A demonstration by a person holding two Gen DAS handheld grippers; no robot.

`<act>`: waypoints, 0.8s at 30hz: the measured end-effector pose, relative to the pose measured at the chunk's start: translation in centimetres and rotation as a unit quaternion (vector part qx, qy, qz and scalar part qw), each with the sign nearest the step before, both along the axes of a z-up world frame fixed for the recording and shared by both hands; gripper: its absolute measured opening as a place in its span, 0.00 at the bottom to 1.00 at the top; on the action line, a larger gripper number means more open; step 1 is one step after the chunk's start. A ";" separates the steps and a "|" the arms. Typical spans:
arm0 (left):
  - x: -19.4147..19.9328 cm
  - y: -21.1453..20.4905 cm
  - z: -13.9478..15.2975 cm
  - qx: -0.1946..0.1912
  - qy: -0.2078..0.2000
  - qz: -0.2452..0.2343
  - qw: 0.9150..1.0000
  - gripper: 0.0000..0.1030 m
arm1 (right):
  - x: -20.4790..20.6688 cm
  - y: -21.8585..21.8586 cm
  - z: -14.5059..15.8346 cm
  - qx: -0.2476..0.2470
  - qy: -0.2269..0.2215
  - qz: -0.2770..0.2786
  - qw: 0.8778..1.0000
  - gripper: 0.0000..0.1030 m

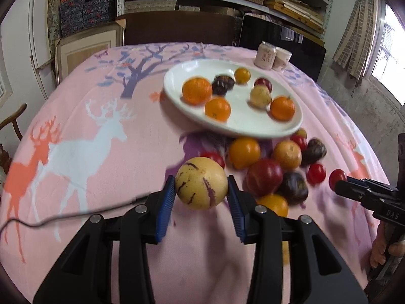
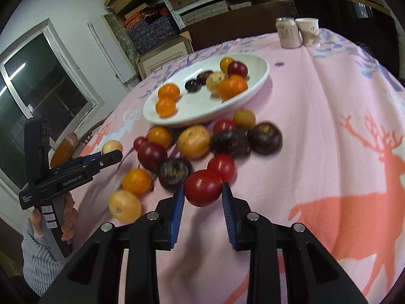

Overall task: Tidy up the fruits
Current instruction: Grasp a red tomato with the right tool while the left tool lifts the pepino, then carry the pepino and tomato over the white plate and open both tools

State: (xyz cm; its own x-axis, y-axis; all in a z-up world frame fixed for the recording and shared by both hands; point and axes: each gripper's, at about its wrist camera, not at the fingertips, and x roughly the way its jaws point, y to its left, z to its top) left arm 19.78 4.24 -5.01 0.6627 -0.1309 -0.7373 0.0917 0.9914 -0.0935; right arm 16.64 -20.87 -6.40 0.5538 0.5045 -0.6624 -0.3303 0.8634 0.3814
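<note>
My left gripper (image 1: 201, 188) is shut on a pale yellow melon with purple streaks (image 1: 201, 183), held above the pink cloth near the loose fruit. My right gripper (image 2: 202, 190) is shut on a red tomato (image 2: 202, 188); it also shows in the left wrist view (image 1: 338, 177) at the right edge. A white oval plate (image 1: 243, 124) holds several fruits: oranges (image 1: 197, 90), a dark fruit, a yellow one and a red one. It also shows in the right wrist view (image 2: 200, 112). A pile of loose oranges, tomatoes and dark purple fruits (image 2: 229, 143) lies on the cloth in front of the plate.
A pink can (image 1: 264, 55) and a paper cup (image 1: 281, 58) stand behind the plate at the table's far side. A thin grey cable (image 1: 76, 214) lies on the cloth to the left. Dark chairs and shelves stand beyond the table. The left gripper's handle (image 2: 50, 177) is at the left.
</note>
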 end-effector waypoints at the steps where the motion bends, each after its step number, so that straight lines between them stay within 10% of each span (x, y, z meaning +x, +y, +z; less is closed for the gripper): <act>1: 0.8 -0.1 1.1 0.005 -0.010 0.002 1.000 0.39 | 0.6 -0.2 1.1 -0.002 -0.012 -0.007 1.000 0.30; 8: 7.8 -0.2 5.7 0.001 -0.043 0.035 0.998 0.39 | 7.3 0.2 7.8 0.008 -0.067 -0.035 0.997 0.30; 19: 16.8 0.0 3.3 -0.033 -0.007 0.041 0.999 0.39 | 10.8 8.3 4.0 -0.063 -0.063 0.033 0.995 0.31; 24: 19.5 0.1 1.5 -0.043 0.013 0.039 0.998 0.44 | 11.6 7.6 3.3 -0.049 -0.058 0.021 0.997 0.64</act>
